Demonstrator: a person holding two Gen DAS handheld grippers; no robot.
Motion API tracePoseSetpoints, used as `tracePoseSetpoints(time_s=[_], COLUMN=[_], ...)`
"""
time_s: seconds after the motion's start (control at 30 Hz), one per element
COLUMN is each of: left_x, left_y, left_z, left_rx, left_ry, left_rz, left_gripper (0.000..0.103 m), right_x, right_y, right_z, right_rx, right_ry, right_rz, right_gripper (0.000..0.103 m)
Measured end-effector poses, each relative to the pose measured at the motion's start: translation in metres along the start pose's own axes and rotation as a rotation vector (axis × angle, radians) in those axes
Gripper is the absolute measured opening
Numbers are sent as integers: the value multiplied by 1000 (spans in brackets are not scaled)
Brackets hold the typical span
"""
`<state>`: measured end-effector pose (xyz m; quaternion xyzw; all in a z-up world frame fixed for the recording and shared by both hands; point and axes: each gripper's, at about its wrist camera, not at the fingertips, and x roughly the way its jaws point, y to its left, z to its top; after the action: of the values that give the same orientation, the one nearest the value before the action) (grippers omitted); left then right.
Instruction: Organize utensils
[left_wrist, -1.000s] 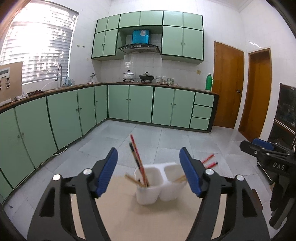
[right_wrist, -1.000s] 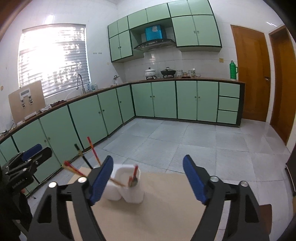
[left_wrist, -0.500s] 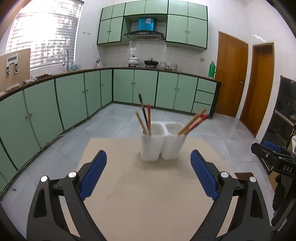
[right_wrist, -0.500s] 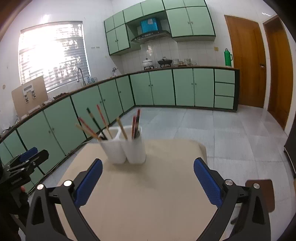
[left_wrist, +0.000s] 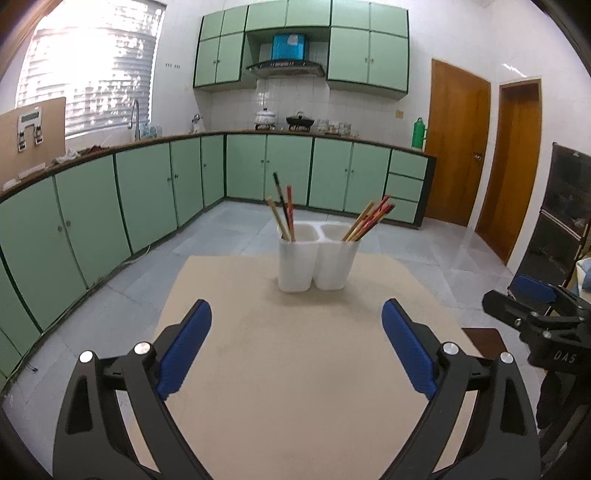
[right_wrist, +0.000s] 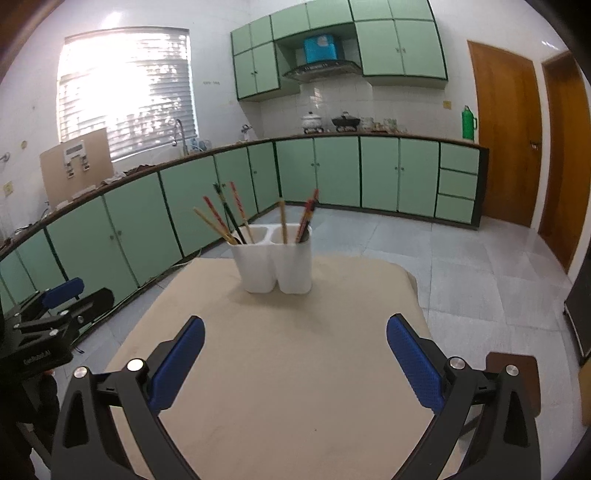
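Chopsticks' (left_wrist: 284, 218) lower ends hidden inside holder (left_wrist: 314, 258); their count perhaps uncertain

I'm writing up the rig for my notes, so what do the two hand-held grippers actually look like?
Both match. The left hand-held gripper has a black frame with triangular cut-outs, silver round bolt heads, and two blue textured pads. The right hand-held gripper is the same build. Seen from the side, each body carries small white lettering, too blurred to read with certainty. No cables or sleeves show.

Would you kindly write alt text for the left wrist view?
A white two-cup holder with chopsticks leaning in both cups stands on a beige table. The open left claw is short of it, empty, in a green-cabinet kitchen.
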<state>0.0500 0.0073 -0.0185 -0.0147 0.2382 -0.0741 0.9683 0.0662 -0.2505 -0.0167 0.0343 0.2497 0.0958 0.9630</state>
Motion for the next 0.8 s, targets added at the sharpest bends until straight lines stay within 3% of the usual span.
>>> tracePoseSetpoints(time_s=[0.33,0.8], left_x=[-41,-67], left_y=[-12,-16], left_z=[24,34], left_rx=[10,17], left_ry=[-105,-162], left_rz=[-21,0], left_gripper=[91,91], right_x=[-43,-73], right_y=[10,24], right_z=[25,41], right_rx=[-9,-51], right_ry=[-94,-161], right_rz=[47,56], right_gripper=[97,97])
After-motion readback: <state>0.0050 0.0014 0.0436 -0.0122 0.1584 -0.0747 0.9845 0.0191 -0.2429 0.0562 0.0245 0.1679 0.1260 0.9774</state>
